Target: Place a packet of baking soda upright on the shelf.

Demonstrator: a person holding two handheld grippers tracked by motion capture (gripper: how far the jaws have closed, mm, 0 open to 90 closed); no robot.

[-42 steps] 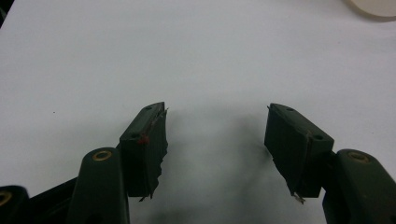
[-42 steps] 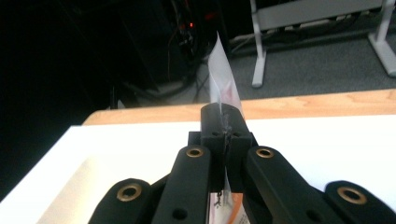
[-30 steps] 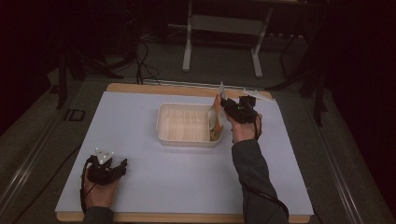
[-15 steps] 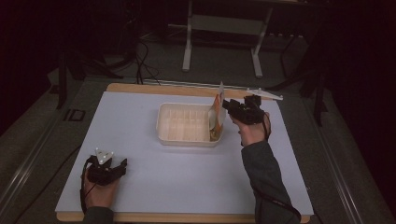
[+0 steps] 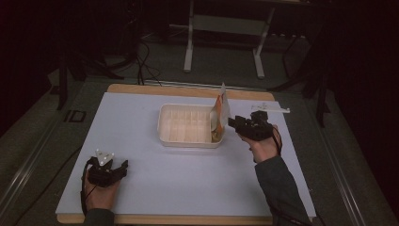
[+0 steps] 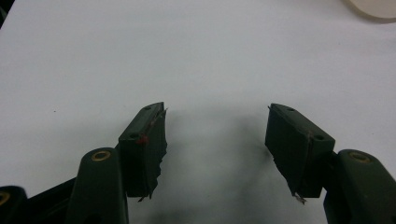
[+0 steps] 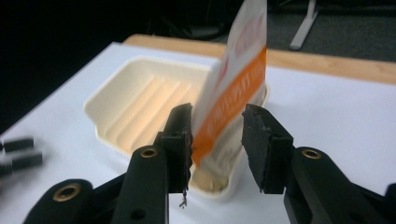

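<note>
A cream ribbed tray (image 5: 186,125) sits mid-table on the white mat. An orange-and-white packet (image 5: 219,113) stands upright at the tray's right end, leaning on its wall. My right gripper (image 5: 232,122) is just right of the packet, jaws pointing at it. In the right gripper view the packet (image 7: 233,88) rises between and just beyond the spread jaws of the open gripper (image 7: 217,135), with the tray (image 7: 135,98) behind; whether a jaw touches it is unclear. My left gripper (image 5: 123,165) rests near the front left corner. It is open (image 6: 217,135) over bare mat.
A thin white strip-like part (image 5: 270,109) lies on the mat behind my right hand. The mat's wooden border (image 5: 164,89) runs along the far edge. Metal stand legs (image 5: 188,42) are on the floor beyond the table.
My right hand has drawn back to the right and toward the person, away from the packet, which stays standing in the tray. The left gripper has not moved.
</note>
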